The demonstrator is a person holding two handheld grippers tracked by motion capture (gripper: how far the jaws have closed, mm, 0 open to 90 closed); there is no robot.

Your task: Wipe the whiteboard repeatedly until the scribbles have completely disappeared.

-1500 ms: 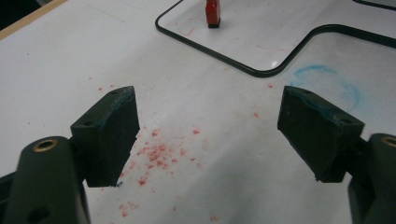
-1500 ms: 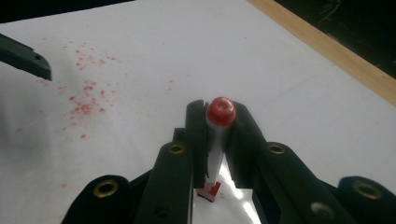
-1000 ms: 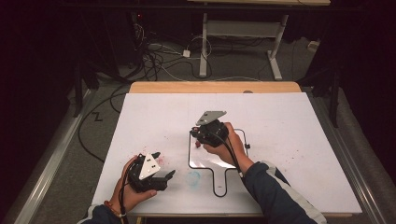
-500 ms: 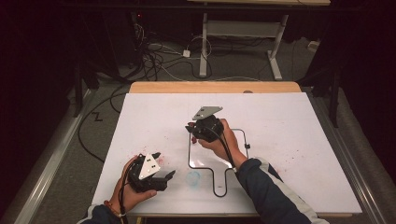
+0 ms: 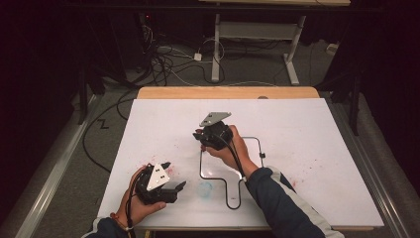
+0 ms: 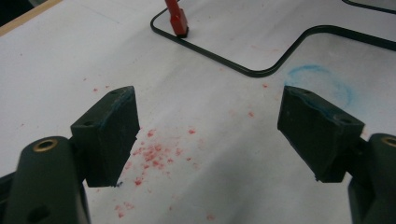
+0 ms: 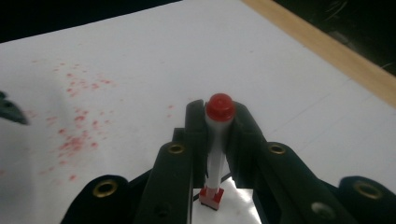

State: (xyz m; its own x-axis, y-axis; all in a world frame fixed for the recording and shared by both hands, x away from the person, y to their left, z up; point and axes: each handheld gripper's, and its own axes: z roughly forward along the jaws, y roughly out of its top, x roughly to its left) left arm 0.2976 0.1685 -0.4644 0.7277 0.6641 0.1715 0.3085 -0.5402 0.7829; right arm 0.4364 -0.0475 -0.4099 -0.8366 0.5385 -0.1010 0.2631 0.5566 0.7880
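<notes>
A red-capped white marker (image 7: 215, 144) stands nearly upright between the jaws of my right gripper (image 7: 218, 114), which is shut on it. Its red tip (image 6: 177, 21) rests on the near-left corner of a black drawn outline (image 5: 258, 148) on the white board (image 5: 307, 124). In the high view the right gripper (image 5: 210, 136) sits at the outline's upper left corner, held by a hand in a dark blue sleeve. My left gripper (image 5: 173, 177) rests at the board's front left, open and empty (image 6: 205, 126), over red specks (image 6: 154, 154).
A faint blue circular smudge (image 5: 204, 189) lies between the left gripper and the outline's handle-shaped lower part. Red specks (image 5: 302, 163) also dot the board's right half. The wooden table edge (image 5: 228, 92) borders the far side, with cables and a desk frame on the floor beyond.
The right gripper with the marker has shifted slightly left and away along the outline toward its upper left corner. The left gripper has stayed put.
</notes>
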